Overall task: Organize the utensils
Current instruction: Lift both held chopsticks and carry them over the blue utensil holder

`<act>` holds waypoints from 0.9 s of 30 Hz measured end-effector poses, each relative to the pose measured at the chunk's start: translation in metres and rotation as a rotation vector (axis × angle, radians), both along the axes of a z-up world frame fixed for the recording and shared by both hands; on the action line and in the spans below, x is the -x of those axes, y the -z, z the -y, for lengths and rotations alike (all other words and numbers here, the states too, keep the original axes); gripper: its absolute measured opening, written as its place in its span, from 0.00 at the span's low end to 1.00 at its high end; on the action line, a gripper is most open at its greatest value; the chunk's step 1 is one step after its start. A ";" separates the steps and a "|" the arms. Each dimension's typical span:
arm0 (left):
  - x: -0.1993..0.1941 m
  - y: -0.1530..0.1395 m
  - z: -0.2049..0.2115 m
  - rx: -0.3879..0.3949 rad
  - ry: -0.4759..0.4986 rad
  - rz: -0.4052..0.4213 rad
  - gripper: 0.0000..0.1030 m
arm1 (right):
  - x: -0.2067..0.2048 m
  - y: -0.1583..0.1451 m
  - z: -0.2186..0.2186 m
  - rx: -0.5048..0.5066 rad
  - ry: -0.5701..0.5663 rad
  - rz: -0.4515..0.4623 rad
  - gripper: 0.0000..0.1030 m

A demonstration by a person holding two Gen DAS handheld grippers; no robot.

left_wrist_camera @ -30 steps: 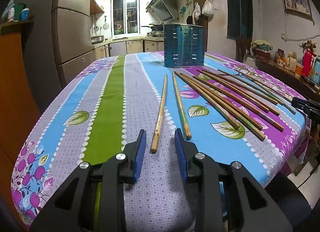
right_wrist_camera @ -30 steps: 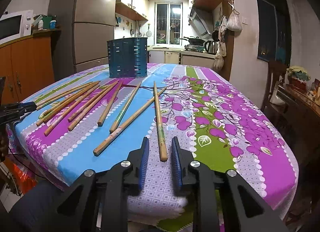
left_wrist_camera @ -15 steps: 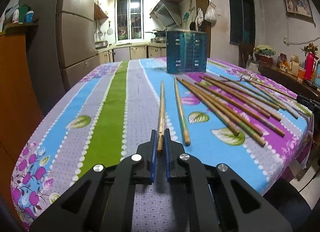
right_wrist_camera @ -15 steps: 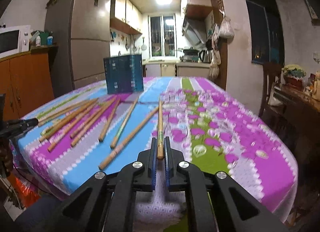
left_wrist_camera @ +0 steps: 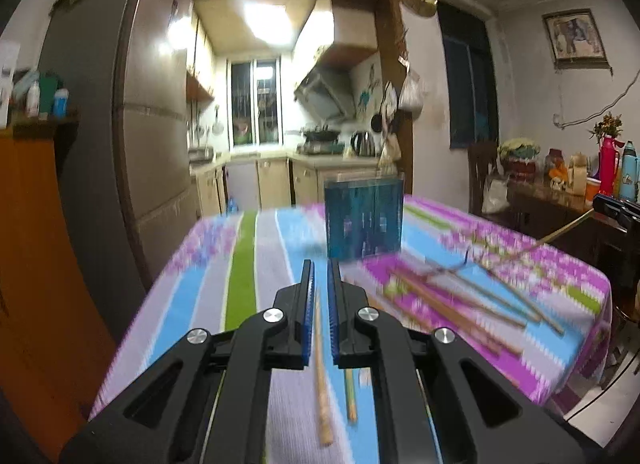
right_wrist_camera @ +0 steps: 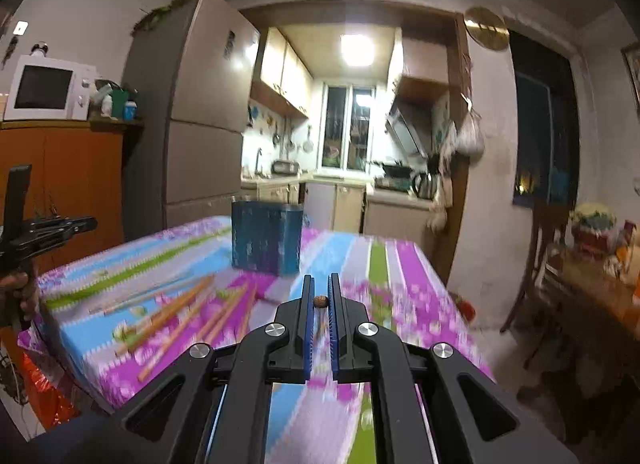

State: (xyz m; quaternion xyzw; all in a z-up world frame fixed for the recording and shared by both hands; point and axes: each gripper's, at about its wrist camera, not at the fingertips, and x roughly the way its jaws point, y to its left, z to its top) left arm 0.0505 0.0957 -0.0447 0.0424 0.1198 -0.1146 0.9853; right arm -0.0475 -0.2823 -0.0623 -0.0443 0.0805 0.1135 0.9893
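Wooden chopsticks now ride clamped in your right gripper and, seemingly, left gripper, lifted off the worktop toward the blue holder.

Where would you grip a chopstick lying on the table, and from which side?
Near its end by the table's front edge, coming in from that edge along the stick: the chopsticks lie flat, thin, pointing toward the blue holder.

table: striped floral cloth
holder: blue, slotted, upright at far end
chopsticks: loose wooden bunch, beside holder
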 end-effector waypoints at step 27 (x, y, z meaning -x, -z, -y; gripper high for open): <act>0.019 0.112 -0.017 -0.035 -0.014 -0.253 0.26 | -0.018 -0.037 -0.004 -0.006 -0.070 0.029 0.08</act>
